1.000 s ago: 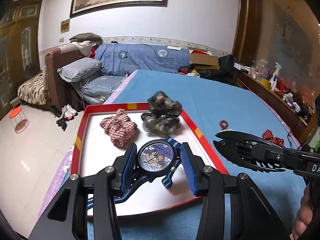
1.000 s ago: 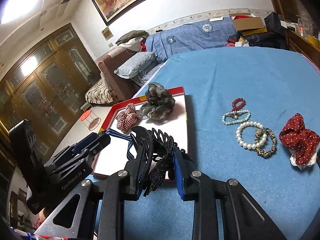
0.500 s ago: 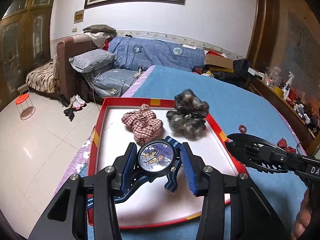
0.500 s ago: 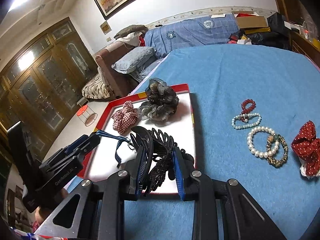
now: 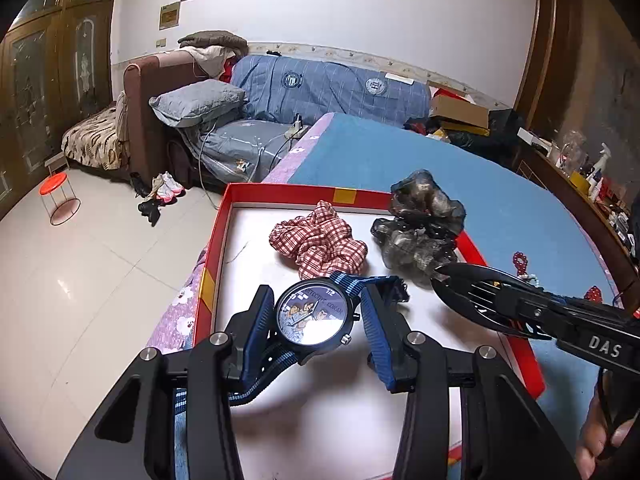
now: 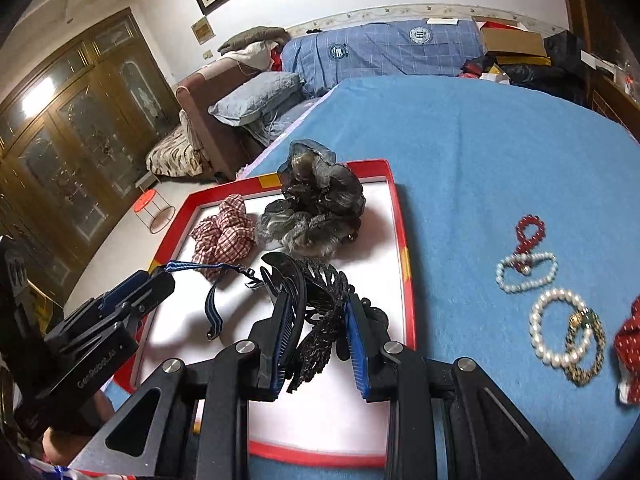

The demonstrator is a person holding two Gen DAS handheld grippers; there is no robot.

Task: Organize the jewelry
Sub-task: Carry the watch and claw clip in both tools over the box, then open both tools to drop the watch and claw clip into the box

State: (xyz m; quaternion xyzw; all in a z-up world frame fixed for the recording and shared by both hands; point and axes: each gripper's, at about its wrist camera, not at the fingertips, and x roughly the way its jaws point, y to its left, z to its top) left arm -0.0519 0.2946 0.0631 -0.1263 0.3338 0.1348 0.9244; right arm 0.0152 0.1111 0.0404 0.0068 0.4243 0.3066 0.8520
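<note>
My left gripper (image 5: pixel 316 320) is shut on a cartoon-face watch (image 5: pixel 312 316) with a blue striped strap, held above the white floor of the red-rimmed tray (image 5: pixel 218 232). The strap (image 6: pixel 212 308) dangles over the tray in the right wrist view. My right gripper (image 6: pixel 316 328) is shut on a black hair claw clip (image 6: pixel 316 300), also over the tray; it shows at the right of the left wrist view as the black hair claw clip (image 5: pixel 476 296). In the tray lie a red checked scrunchie (image 5: pixel 320 240) and a dark grey organza scrunchie (image 5: pixel 420 228).
On the blue cloth right of the tray lie a red bead bracelet (image 6: pixel 528 232), a small pearl bracelet (image 6: pixel 524 272), a larger pearl bracelet (image 6: pixel 556 328), a green-gold bracelet (image 6: pixel 584 344) and a red dotted bow (image 6: pixel 630 352). A sofa and tiled floor lie beyond the table's left edge.
Both grippers have moved left and lower over the tray, carrying the watch and the claw clip. The tray and scrunchies now appear closer and more central.
</note>
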